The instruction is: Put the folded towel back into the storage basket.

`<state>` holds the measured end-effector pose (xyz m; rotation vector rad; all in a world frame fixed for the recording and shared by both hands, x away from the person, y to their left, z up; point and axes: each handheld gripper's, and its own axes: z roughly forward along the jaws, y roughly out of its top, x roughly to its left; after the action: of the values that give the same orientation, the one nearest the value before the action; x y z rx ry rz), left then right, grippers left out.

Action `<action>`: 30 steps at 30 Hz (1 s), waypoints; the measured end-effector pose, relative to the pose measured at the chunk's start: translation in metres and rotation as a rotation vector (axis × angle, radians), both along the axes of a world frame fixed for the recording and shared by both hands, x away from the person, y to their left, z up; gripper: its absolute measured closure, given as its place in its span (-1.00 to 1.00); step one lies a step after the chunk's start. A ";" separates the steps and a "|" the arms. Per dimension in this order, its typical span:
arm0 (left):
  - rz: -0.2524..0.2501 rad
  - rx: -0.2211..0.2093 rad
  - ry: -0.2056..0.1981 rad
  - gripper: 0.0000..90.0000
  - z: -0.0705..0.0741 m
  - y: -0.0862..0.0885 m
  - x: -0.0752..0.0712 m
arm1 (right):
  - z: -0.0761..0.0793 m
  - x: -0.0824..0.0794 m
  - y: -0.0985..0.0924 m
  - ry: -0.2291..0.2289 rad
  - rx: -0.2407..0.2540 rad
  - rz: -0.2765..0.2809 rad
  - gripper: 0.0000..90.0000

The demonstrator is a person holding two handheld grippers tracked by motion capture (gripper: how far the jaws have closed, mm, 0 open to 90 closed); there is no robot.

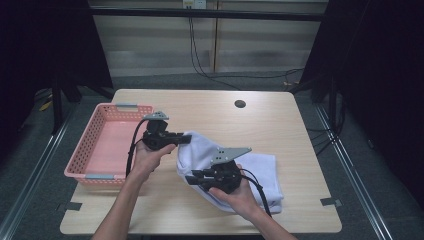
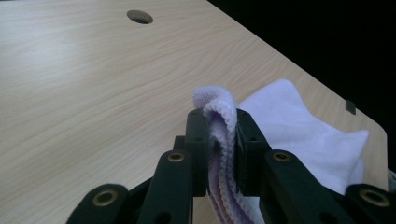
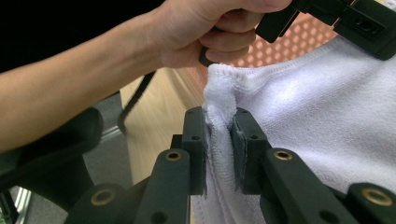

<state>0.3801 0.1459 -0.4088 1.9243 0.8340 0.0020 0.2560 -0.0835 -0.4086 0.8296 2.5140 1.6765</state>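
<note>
The white towel sits right of the pink basket on the wooden table, its long axis slanting from the raised edge near the basket down toward the table's near right corner. Soft terry, ribbed hem, bunched folds. The left gripper pinches one folded corner between its black jaws; the right gripper clamps the hem at another, cloth poking just above its pads.

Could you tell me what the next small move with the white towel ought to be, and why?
Probably lift a little higher. The left gripper and right gripper each pinch an edge of the white towel, but most of it lies bunched on the table beside the pink basket.
</note>
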 end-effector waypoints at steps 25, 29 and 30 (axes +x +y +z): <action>-0.012 0.021 -0.001 0.73 0.001 -0.021 0.005 | 0.001 -0.002 -0.003 -0.041 0.055 -0.057 0.71; -0.045 0.020 -0.009 0.73 0.001 -0.041 0.002 | -0.002 -0.014 -0.020 -0.054 0.046 -0.089 0.71; -0.053 0.023 -0.014 0.73 0.001 -0.045 0.001 | -0.002 -0.017 -0.024 -0.056 0.047 -0.096 0.71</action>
<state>0.3812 0.1004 -0.4073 1.9655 0.7771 -0.0070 0.2394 -0.1075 -0.4107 0.8790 2.3676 1.7094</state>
